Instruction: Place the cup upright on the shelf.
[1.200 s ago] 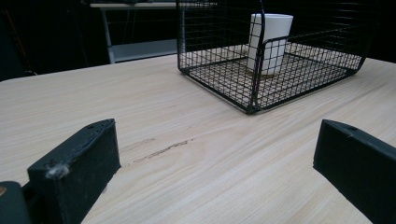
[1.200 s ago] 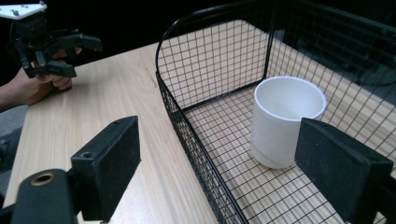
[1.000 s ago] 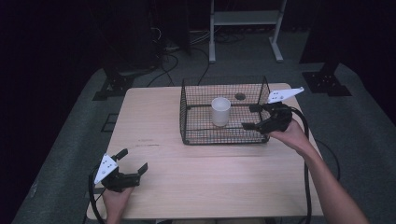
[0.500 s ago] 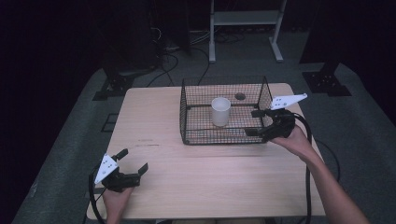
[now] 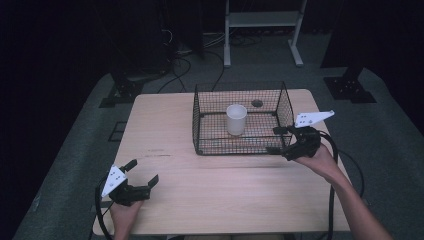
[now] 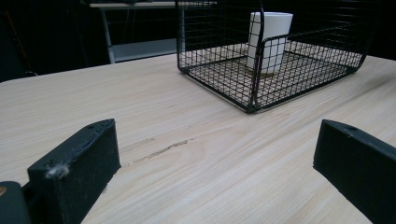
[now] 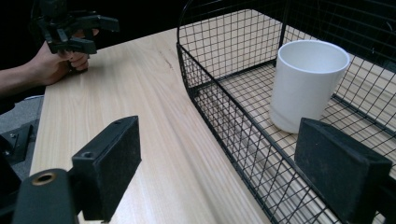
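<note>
A black wire basket (image 5: 200, 125) stands on the wooden table (image 5: 165, 130), right of centre, with a white cup (image 5: 236, 119) upright inside it. My right gripper (image 5: 275, 140) is open at the basket's front right corner. In the right gripper view its jaws straddle the basket's front wall (image 7: 224, 126), one outside and one over the mesh floor, with the cup (image 7: 306, 84) just ahead. My left gripper (image 5: 142, 172) rests open near the table's front left, holding nothing. Its view looks across bare wood to the basket (image 6: 254, 88) and cup (image 6: 271, 39).
A small dark round spot (image 5: 257, 103) lies behind the cup at the basket's back. A white shelf frame (image 5: 262, 20) and cables stand on the dark floor beyond the table. The left hand's gripper (image 7: 74, 32) appears far off in the right gripper view.
My right gripper has dropped a little from the basket's right rim and come toward the front right corner. The left gripper, cup and basket have stayed put.
</note>
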The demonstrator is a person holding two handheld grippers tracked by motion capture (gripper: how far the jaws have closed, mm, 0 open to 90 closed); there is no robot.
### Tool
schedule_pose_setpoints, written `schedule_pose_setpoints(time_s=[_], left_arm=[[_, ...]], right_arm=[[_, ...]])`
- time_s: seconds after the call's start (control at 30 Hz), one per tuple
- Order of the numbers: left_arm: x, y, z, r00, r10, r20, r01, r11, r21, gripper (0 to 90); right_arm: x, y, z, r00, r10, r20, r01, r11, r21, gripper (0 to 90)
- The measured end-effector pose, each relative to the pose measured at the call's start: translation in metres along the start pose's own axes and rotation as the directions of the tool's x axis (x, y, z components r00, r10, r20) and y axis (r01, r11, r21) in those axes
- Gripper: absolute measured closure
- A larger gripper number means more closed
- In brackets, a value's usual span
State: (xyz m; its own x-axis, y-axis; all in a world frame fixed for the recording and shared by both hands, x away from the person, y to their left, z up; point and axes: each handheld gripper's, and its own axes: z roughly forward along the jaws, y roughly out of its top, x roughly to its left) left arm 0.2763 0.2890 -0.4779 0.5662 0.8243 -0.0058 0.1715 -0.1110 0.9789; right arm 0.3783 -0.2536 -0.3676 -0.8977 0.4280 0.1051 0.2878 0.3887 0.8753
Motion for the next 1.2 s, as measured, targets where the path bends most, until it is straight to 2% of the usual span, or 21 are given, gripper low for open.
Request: schedule_pose_setpoints(time_s=[0.3,0.4,0.6,1.2], left_arm=[[0.000,0.000,0.000,1.0000,0.000,0.001,0.000,1.0000,-0.001,0.0],[0.000,0.000,0.000,1.0000,0.000,0.001,0.000,1.0000,-0.001,0.0],[0.000,0.000,0.000,1.0000,0.004,0.001,-0.004,1.0000,0.001,0.0],[0.000,0.000,0.000,1.0000,0.006,0.000,-0.006,1.0000,0.001,0.0]], right_arm=[[0.004,-0.005,-0.003,0.9999,0.007,-0.008,-0.007,1.000,-0.001,13.7],[0.006,-0.007,-0.004,1.0000,-0.002,0.003,0.002,1.000,-0.003,13.8],[0.007,-0.015,-0.006,0.9999,0.014,0.000,-0.014,1.000,0.005,13.8],[0.012,-0.033,-0.014,0.9995,0.025,0.018,-0.025,1.000,0.008,14.2]])
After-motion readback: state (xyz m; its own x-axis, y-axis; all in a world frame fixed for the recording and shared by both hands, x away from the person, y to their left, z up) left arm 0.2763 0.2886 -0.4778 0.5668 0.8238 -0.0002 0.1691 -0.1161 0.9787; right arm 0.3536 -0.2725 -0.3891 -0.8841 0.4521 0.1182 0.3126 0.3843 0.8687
